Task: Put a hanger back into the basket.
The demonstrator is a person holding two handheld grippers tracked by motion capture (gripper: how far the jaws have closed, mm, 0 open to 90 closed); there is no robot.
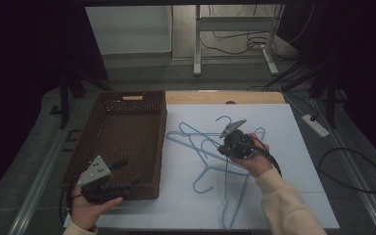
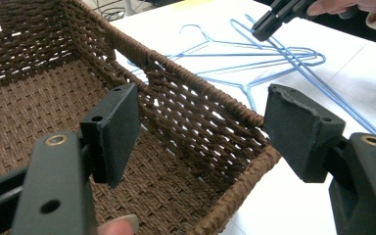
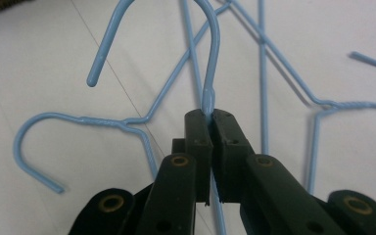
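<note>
Right gripper [image 3: 210, 113] clamps blue hanger [image 3: 213, 58] neck; left gripper [image 2: 200, 132] spread over basket [image 2: 215, 105]. Risk: tangled hangers [image 1: 200, 147] drag along, wire slips.

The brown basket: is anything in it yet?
Empty. The woven basket shows bare weave on its floor, and the blue hangers lie outside it on the white board.

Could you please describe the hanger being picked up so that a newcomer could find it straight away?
Start at the brown woven basket on the left of the white table; to its right lies a tangle of light blue wire hangers. The one meant is the light blue wire hanger in that tangle. Unlike its neighbours, its neck is clamped between the shut black jaws of the right gripper.
</note>
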